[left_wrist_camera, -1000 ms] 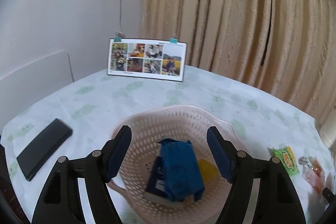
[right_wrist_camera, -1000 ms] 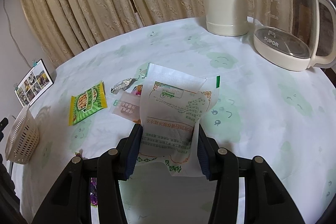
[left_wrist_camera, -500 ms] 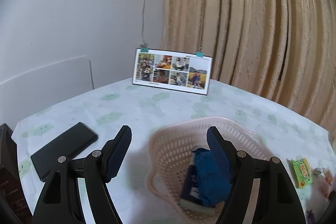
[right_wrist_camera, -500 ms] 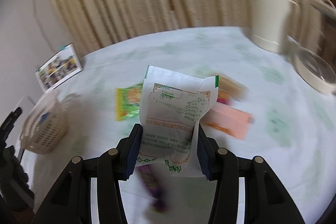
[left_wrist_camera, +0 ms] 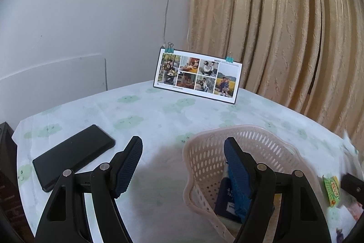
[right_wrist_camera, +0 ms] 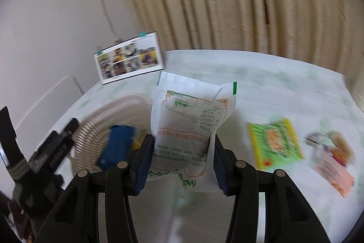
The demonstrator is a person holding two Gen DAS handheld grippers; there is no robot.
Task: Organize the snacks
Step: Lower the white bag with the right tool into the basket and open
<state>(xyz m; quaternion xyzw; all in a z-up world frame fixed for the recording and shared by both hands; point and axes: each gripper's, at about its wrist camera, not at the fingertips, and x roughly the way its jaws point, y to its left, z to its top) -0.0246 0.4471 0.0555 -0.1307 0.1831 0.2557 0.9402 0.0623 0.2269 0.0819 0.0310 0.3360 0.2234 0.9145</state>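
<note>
White paper packet stands upright in our right gripper, clamped, long axis vertical, above the table beside the basket. Our left gripper gapes empty.

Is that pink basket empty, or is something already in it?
Not empty. The basket holds a blue packet with something yellow beside it.

Both tools looked the same. The left gripper had matte black plastic arms with triangular cut-outs and round silver rivets at the joints. Its fingers wore dark blue pads with a fine ribbed texture. The right gripper had identical blue pads.
</note>
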